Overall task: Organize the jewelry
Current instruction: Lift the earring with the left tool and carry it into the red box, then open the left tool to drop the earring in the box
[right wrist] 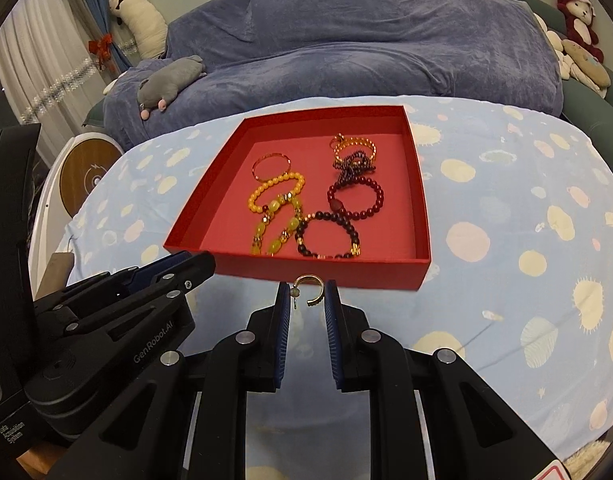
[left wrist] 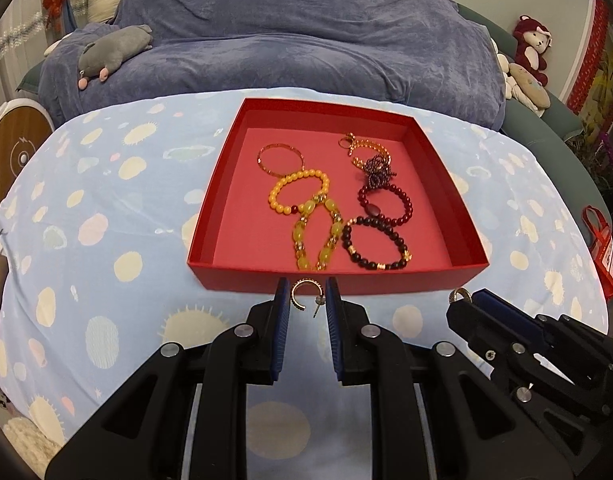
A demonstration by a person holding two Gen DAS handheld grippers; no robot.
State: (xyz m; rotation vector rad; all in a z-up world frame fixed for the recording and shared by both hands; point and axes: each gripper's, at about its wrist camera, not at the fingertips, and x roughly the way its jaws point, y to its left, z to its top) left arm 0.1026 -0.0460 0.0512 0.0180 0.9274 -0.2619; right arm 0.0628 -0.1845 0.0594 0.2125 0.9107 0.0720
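My jaws are closed down on small things on both sides; the left gripper (left wrist: 307,298) pinches a gold hoop earring (left wrist: 305,295) between its blue pads, its post hanging at about four o'clock of the hoop; the right gripper (right wrist: 307,295) pinches the matching hoop earring (right wrist: 309,289), open side down, post at its eight o'clock. The relation I watch is the red box (left wrist: 468,270): in each wrist view its near wall lies at twelve o'clock of the fingertips, just beyond them, and both earrings appear to hang short of that wall and over the spotted cloth (left wrist: 106,216), not yet over the box floor; each hoop's plane faces the camera, so it spans the gap from pad to pad. The two hands look about equally near the box, side by side. Inside the box lie a thin gold bangle (left wrist: 281,157) at eleven o'clock, an orange bead bracelet (left wrist: 300,194), a yellow-green stone bracelet (left wrist: 318,236) overlapping it, a red bead bracelet (left wrist: 386,204), a dark bead bracelet (left wrist: 376,246) nearest me, and an amber strand tangled with a purple one (left wrist: 370,160) at one o'clock; I judge the next move is forward over the wall, then release.
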